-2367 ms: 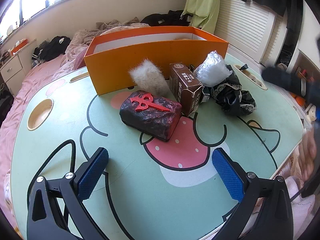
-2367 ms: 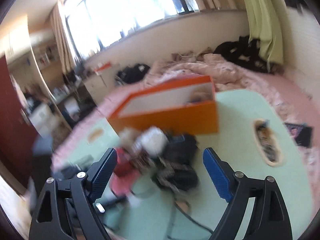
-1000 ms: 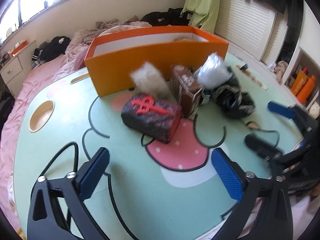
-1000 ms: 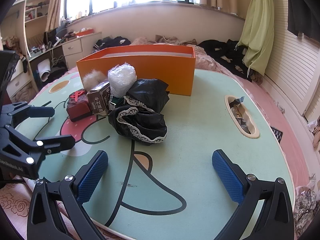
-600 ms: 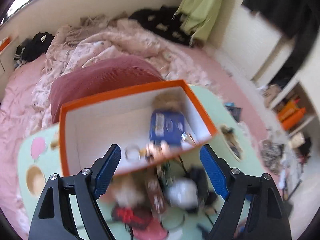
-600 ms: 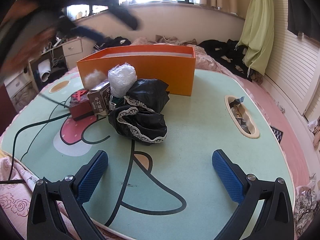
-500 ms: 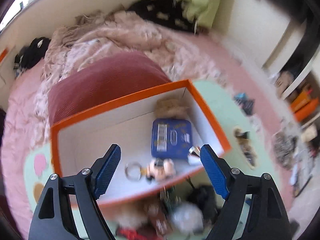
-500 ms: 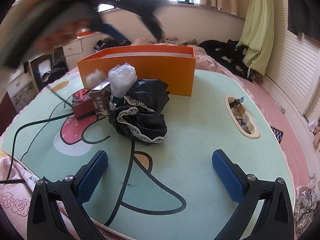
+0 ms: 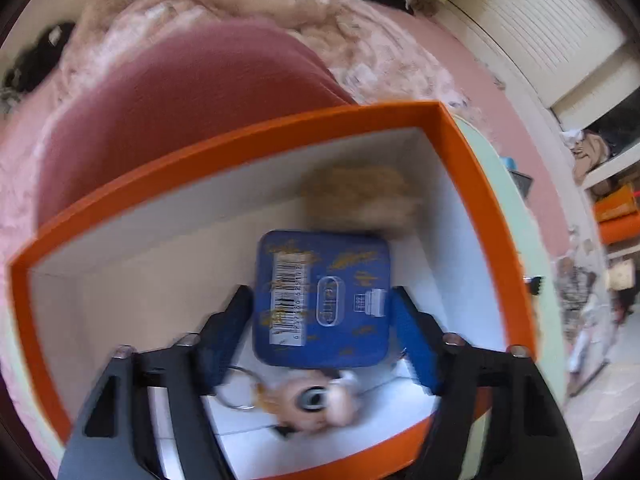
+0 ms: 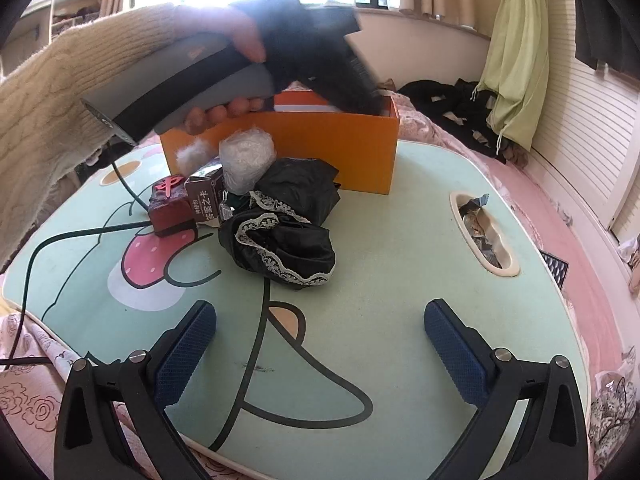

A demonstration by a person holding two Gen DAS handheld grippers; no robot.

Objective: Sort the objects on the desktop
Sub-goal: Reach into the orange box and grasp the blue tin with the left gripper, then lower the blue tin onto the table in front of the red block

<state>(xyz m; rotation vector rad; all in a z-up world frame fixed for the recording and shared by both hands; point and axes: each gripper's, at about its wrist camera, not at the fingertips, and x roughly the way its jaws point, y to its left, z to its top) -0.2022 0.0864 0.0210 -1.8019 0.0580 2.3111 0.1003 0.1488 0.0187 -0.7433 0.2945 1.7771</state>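
Note:
My left gripper (image 9: 322,330) reaches down into the orange box (image 9: 480,184), its blue pads on either side of a blue tin (image 9: 324,300); whether the pads touch it I cannot tell. A doll keychain (image 9: 312,398) and a tan fuzzy item (image 9: 360,200) lie in the box. In the right wrist view the left gripper's body (image 10: 320,52) hangs over the box (image 10: 320,144). My right gripper (image 10: 320,344) is open and empty above the table's front. A pile lies before the box: dark red box (image 10: 170,208), brown carton (image 10: 206,200), clear plastic bag (image 10: 248,160), black lace cloth (image 10: 280,240), white fluff (image 10: 194,156).
The mint cartoon table (image 10: 400,260) sits on a pink bed. A recessed cup slot (image 10: 484,232) with wrappers is at the right. A black cable (image 10: 80,236) runs over the table's left. A red cushion (image 9: 180,92) lies behind the box.
My left gripper has risen from the table, swung over the orange box and dropped in, its pads narrowing around the blue tin. My right gripper has stayed still and open.

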